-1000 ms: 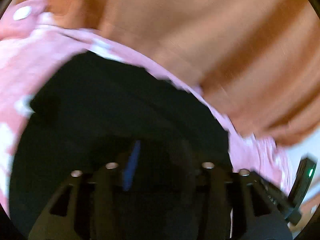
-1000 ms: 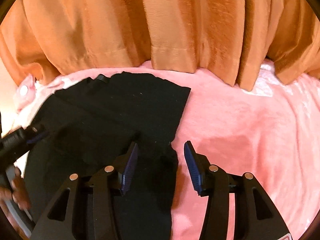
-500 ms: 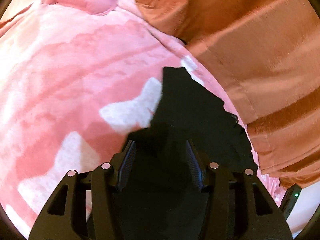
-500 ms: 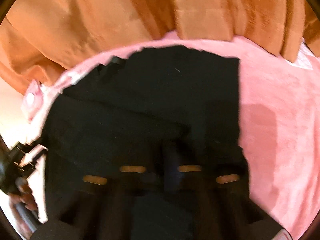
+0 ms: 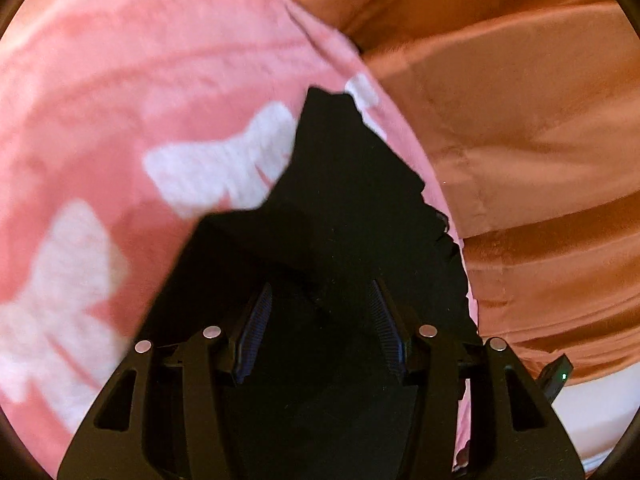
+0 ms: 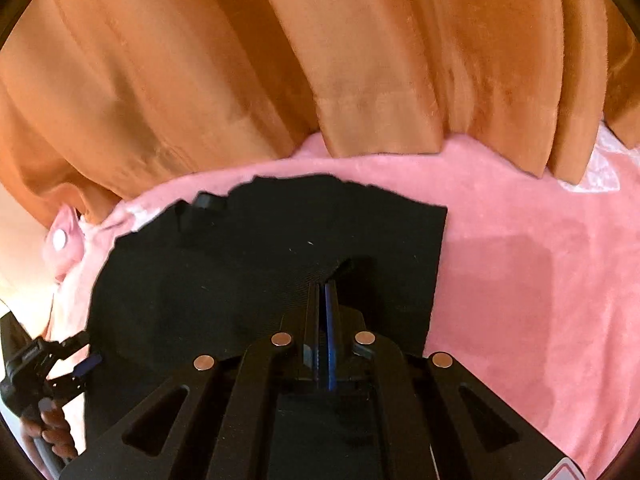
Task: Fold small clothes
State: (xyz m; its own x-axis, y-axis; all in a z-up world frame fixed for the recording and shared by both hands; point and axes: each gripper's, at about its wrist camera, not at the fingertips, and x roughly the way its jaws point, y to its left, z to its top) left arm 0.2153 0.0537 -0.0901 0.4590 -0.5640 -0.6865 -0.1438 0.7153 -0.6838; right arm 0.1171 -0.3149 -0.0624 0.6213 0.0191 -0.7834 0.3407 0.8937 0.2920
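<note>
Two grippers work over one black garment (image 6: pixel 256 264) spread on a pink blanket (image 6: pixel 520 264), close to the blanket's far edge where an orange curtain (image 6: pixel 280 60) hangs down onto it. The right gripper (image 6: pixel 323 300) has its fingers pressed nearly together, with a raised ridge of the black cloth pinched between the blue pads (image 6: pixel 329 320); the ridge peaks just past the fingertips, and the rest of the garment lies flat to the left and beyond, its straight right edge lying just right of the gripper on bare pink. In the right wrist view the left gripper (image 6: pixel 86 362) shows at the garment's left edge, a person's hand (image 6: pixel 48 432) below it on the handle. From the left wrist view, the left gripper (image 5: pixel 320 312) stands with its fingers wide apart, the ribbed pads (image 5: pixel 252 332) well clear of each other, and black cloth (image 5: pixel 344 208) fills the gap between them and runs on ahead toward the curtain (image 5: pixel 520 120). Whether those pads touch the cloth or hang just above it cannot be told. A fold line crosses the cloth just ahead of the fingertips. To the left of the garment the blanket (image 5: pixel 120 80) shows white bow shapes (image 5: pixel 216 164), one of them partly covered by the garment's edge.
</note>
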